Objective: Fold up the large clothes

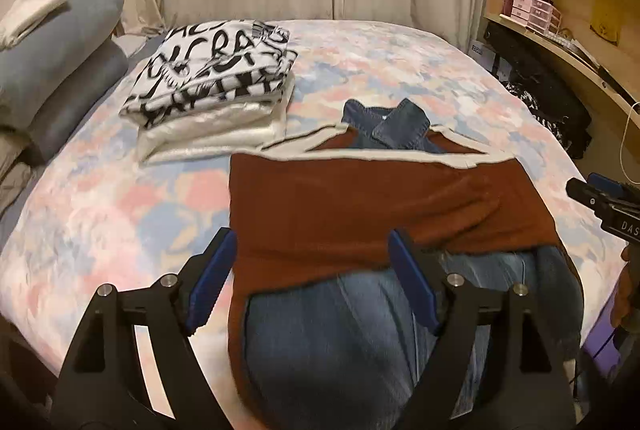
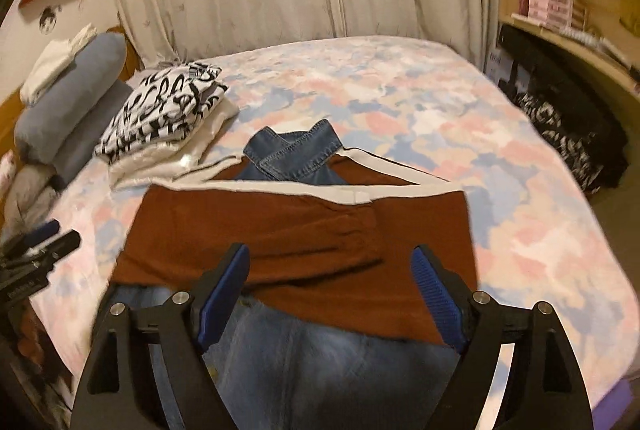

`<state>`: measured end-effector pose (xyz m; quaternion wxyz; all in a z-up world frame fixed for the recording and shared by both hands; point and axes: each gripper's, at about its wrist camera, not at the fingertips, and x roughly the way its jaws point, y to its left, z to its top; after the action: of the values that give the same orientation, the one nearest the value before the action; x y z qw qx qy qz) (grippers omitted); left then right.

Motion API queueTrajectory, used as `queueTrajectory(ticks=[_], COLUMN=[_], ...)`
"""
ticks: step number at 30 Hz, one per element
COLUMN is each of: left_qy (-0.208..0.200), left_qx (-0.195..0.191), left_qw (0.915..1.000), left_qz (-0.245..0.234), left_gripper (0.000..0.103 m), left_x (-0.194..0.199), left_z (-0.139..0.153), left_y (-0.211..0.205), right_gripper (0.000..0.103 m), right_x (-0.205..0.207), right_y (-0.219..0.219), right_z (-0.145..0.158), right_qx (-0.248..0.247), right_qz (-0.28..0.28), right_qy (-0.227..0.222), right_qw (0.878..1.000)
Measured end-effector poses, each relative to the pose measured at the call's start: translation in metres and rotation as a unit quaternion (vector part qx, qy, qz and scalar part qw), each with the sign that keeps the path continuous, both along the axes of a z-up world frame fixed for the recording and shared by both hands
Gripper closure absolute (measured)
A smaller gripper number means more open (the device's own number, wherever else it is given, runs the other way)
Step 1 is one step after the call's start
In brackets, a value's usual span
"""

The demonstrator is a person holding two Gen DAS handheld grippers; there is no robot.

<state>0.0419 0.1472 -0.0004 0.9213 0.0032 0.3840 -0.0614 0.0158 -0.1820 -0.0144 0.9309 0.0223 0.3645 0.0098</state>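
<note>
While spread wide, left tongs [image 1: 312, 280], right tongs [image 2: 334, 296], empty above garment [image 1: 384, 210].

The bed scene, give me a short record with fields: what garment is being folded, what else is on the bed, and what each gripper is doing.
surface: bed with pastel floral cover
garment in work: brown garment with white trim, folded over a denim piece
denim collar: shows past the brown garment's far edge
finished stack: black-and-white printed top on a white folded item, far left
left gripper: open, holding nothing
right gripper: open, holding nothing
</note>
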Motion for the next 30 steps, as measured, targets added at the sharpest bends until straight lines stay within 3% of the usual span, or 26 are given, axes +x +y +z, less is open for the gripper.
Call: queueTrajectory(ticks=[9, 17, 22, 30], left_qy=[0.053, 0.119, 0.137, 0.161], left_qx=[-0.015, -0.054, -0.073, -0.126], left_qw=[0.9985, 0.9912, 0.9876, 0.9788], left_qz=[0.007, -0.019, -0.022, -0.012], left_gripper=[0.026, 0.026, 0.026, 0.026], left_x=[-0.055, -0.081, -0.091, -0.087], left_z=[-0.039, -0.083, -0.099, -0.122], left_y=[0.028, 0.040, 0.045, 0.063], right_gripper=[0.018, 0.017, 0.017, 0.018], right_x=[-0.103, -0.170, -0.195, -0.217], right_y=[0.008, -0.016, -0.058, -0.124], right_z=[-0.002, -0.044, -0.085, -0.147], right_qx=[-0.060, -0.072, -0.025, 0.103], right_qz=[0.015, 0.004, -0.020, -0.044], right_qy=[-0.013, 0.029, 0.081, 0.134], right_qw=[0.998, 0.997, 0.996, 0.985])
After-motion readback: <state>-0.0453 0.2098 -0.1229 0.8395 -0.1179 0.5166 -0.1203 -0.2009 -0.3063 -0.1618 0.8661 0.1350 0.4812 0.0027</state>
